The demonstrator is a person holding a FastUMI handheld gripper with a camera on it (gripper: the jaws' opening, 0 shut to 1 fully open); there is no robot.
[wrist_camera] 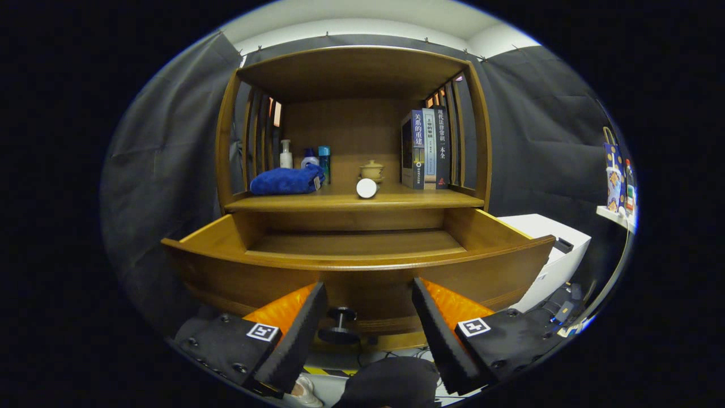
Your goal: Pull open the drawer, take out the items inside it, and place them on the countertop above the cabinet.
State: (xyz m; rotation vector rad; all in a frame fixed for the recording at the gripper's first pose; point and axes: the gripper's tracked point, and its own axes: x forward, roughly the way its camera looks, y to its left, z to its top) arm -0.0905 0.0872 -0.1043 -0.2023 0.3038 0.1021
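Observation:
The wooden cabinet's drawer [362,266] stands pulled out toward me, and the part of its floor that I can see is bare. Its dark round knob [340,324] sits between my fingers, low on the drawer front. My gripper [369,300] is open, with nothing held between its black pads, right in front of the drawer face. On the countertop [351,199] above lie a folded blue cloth [288,181] at the left and a small white round object [366,188] near the front edge at the middle.
At the back of the countertop stand small bottles [306,156], a lidded yellow cup [371,170] and upright books [426,148]. A white box [558,249] sits right of the drawer. A shelf with coloured packages [616,181] is at the far right.

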